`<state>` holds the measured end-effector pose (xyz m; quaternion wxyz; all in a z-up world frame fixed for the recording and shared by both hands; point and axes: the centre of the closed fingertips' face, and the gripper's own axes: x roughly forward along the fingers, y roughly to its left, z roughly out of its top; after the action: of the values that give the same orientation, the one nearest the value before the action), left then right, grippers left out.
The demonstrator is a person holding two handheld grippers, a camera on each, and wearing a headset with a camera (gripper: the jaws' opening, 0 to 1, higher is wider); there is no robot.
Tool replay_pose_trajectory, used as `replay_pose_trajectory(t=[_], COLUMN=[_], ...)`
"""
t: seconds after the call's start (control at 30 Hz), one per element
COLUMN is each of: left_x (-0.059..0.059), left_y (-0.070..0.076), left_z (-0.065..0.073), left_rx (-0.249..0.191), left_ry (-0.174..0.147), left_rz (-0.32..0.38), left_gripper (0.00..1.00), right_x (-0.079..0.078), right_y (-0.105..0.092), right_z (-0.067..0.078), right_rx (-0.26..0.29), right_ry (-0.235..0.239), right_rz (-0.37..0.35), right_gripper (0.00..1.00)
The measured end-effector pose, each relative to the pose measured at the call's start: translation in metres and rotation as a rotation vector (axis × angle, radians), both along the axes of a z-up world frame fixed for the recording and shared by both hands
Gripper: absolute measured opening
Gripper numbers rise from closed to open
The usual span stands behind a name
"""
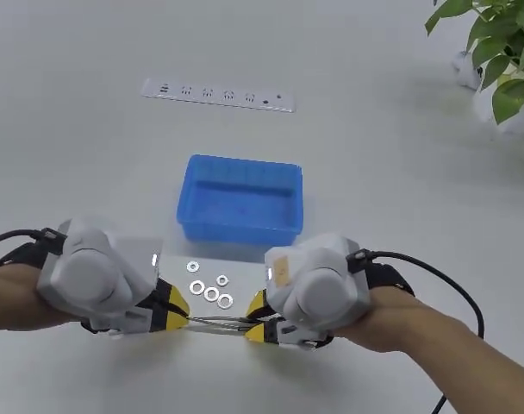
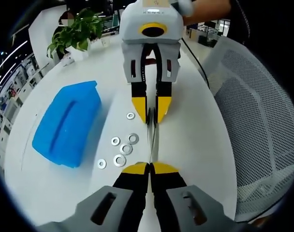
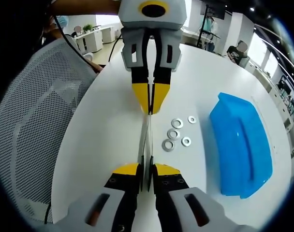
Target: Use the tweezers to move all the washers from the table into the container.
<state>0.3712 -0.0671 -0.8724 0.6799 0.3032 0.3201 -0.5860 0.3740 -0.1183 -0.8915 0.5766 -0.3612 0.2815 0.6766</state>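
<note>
Thin metal tweezers (image 1: 219, 323) lie level just above the white table (image 1: 374, 172), held at both ends. My left gripper (image 1: 177, 309) is shut on the left end and my right gripper (image 1: 258, 317) on the right end. In the left gripper view my jaws (image 2: 150, 166) pinch the tweezers (image 2: 152, 140), with the right gripper (image 2: 152, 108) opposite. In the right gripper view my jaws (image 3: 147, 166) close on the tweezers (image 3: 146, 137), facing the left gripper (image 3: 150, 108). Several silver washers (image 1: 211, 294) (image 2: 120, 160) (image 3: 173, 134) lie just beyond the tweezers. The blue container (image 1: 241, 198) (image 2: 65, 123) (image 3: 241, 145) stands behind them.
A white power strip (image 1: 217, 95) lies at the far side of the table. A potted plant (image 1: 499, 52) stands at the far right corner. A mesh chair back (image 2: 253, 121) (image 3: 40, 106) is just off the near table edge. A cable (image 1: 443, 276) trails from the right gripper.
</note>
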Motion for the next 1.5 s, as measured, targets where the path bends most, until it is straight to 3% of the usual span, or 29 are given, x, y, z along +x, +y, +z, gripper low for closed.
replay_pose_trajectory(t=[0.7, 0.97, 1.3, 1.5], left_x=[0.001, 0.0, 0.003, 0.002], left_y=[-0.019, -0.028, -0.042, -0.047], left_z=[0.049, 0.061, 0.089, 0.096], left_rx=[-0.075, -0.08, -0.14, -0.139], left_ry=[-0.042, -0.06, -0.095, -0.11], left_rz=[-0.014, -0.042, -0.047, -0.063], left_gripper=[0.06, 0.06, 0.06, 0.06], right_x=[0.001, 0.0, 0.003, 0.002], right_y=[0.002, 0.001, 0.008, 0.014], right_z=[0.009, 0.013, 0.027, 0.03], right_rx=[0.018, 0.029, 0.078, 0.101], right_ry=[-0.004, -0.004, -0.003, -0.001], right_rz=[-0.016, -0.025, -0.05, -0.058], right_gripper=[0.13, 0.12, 0.12, 0.12])
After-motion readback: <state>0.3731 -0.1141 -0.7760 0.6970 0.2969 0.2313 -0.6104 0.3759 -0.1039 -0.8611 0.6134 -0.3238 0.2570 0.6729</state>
